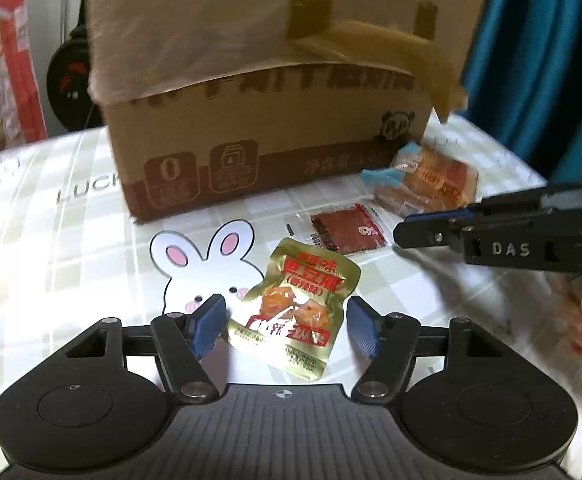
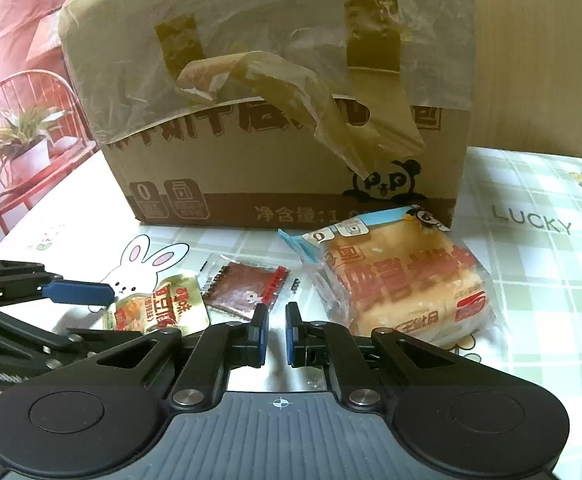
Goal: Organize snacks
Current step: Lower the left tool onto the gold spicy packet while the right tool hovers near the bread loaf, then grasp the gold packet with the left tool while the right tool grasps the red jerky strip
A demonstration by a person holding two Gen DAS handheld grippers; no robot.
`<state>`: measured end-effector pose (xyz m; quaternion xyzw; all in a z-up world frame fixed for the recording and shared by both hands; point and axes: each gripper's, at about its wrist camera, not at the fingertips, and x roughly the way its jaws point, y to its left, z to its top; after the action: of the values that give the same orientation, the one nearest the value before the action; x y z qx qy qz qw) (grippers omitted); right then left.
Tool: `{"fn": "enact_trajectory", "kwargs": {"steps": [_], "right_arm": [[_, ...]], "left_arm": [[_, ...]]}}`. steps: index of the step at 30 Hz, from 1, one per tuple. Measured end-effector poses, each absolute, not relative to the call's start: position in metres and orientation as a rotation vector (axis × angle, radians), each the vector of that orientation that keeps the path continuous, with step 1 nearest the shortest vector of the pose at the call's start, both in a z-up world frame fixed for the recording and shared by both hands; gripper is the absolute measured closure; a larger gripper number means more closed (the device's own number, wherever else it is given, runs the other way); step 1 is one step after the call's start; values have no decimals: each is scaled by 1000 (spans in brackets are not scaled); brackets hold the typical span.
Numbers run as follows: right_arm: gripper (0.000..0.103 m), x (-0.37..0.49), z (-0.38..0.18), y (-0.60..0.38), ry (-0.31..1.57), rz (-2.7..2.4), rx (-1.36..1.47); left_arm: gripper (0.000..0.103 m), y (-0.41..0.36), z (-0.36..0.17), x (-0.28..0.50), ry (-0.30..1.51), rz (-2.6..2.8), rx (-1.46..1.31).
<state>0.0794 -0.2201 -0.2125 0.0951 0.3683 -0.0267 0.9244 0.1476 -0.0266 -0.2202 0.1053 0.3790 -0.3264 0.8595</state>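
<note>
Left wrist view: a taped cardboard box stands on the checked counter, its contents hidden. Before it lie a soft bread pack, easily squashed, a flat red sachet and a light, slippery gold pouch, best pinched across its edges. Left gripper fingers stand apart around the pouch without pressing it; right gripper fingers are nearly together, empty.

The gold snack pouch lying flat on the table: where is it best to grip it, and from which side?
Probably by its side edges. The gold pouch lies flat between the left gripper's open fingers, so come from above, tilted, and close across the narrow width.
</note>
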Motion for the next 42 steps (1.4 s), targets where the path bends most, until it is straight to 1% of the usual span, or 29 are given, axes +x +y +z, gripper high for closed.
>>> {"fn": "enact_trajectory", "kwargs": {"steps": [2, 7, 8, 9, 11, 12, 14, 15, 16, 17, 18, 19, 22, 25, 31, 34, 39, 40, 42], "right_arm": [[93, 79, -212, -220, 756, -53, 197], [93, 77, -212, -222, 757, -54, 202], [93, 77, -212, -222, 757, -53, 204], [93, 76, -211, -221, 756, -48, 204], [88, 77, -210, -220, 757, -29, 196], [86, 78, -210, -218, 758, -13, 181], [78, 82, -208, -213, 764, 18, 125], [76, 85, -206, -209, 765, 37, 92], [72, 88, -205, -205, 765, 56, 57], [61, 92, -203, -201, 767, 72, 20], [52, 97, -201, -197, 770, 89, -29], [39, 102, -200, -192, 773, 106, -69], [37, 119, -200, -182, 796, 161, -189], [36, 138, -204, -179, 846, 192, -225], [35, 154, -210, -180, 879, 197, -181], [33, 150, -209, -178, 904, 220, -141], [33, 140, -208, -174, 926, 209, -121], [33, 138, -207, -172, 932, 209, -114], [37, 132, -206, -170, 932, 207, -108]], "left_arm": [[34, -37, -221, 147, 779, -687, 271], [34, -51, -224, 148, 746, -696, 311], [46, -51, -223, 147, 742, -694, 312], [53, -51, -223, 146, 740, -696, 313], [63, -47, -220, 142, 731, -686, 313], [73, -44, -219, 140, 720, -680, 301], [73, -34, -217, 140, 738, -643, 249], [73, -27, -216, 140, 744, -622, 221], [73, -21, -217, 140, 748, -602, 192], [73, -14, -218, 140, 752, -580, 161], [73, -9, -218, 139, 756, -563, 135], [73, -3, -219, 139, 759, -548, 111], [73, 9, -218, 136, 757, -522, 81], [73, 21, -219, 135, 752, -508, 59], [70, 34, -219, 132, 749, -491, 18], [70, 32, -221, 131, 743, -486, 13], [69, 30, -222, 129, 735, -474, 8], [69, 31, -222, 128, 734, -474, 7], [69, 31, -222, 127, 735, -473, 5]]}}
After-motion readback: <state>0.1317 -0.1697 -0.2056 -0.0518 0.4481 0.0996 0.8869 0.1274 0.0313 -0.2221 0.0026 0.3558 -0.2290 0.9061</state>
